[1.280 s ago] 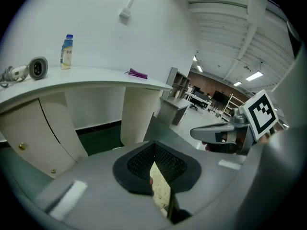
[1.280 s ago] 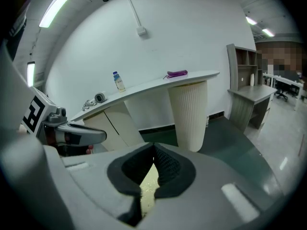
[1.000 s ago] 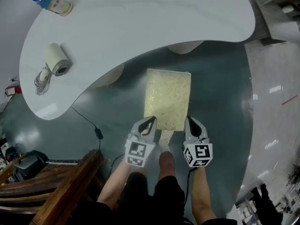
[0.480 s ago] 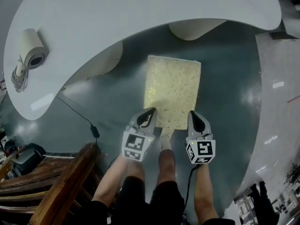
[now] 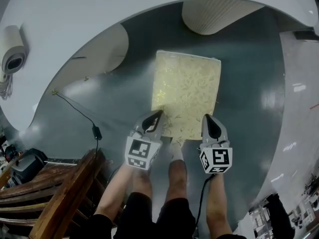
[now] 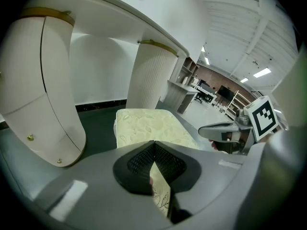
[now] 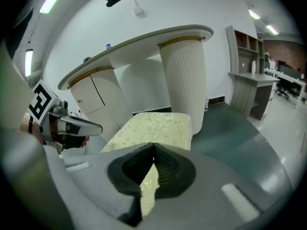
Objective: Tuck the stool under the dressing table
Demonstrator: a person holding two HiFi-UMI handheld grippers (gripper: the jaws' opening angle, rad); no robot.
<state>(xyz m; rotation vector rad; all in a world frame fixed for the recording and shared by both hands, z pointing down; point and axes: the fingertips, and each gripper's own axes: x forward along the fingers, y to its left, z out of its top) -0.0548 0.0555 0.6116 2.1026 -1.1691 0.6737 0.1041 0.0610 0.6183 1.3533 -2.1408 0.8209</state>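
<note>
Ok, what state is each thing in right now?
stool: upright on the floor, clear of the tabletop, not tucked
dressing table: standing, recess open toward the stool
left gripper: shut, tip at the stool's near left corner, grip unclear
right gripper: shut, tip at the stool's near right corner, grip unclear
hair dryer: lying on the tabletop

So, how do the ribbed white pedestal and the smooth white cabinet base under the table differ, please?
The ribbed white pedestal is fluted; the smooth white cabinet base plain, with a door seam. The pedestal is narrower, the cabinet base broader. Both are white with gold trim.
</note>
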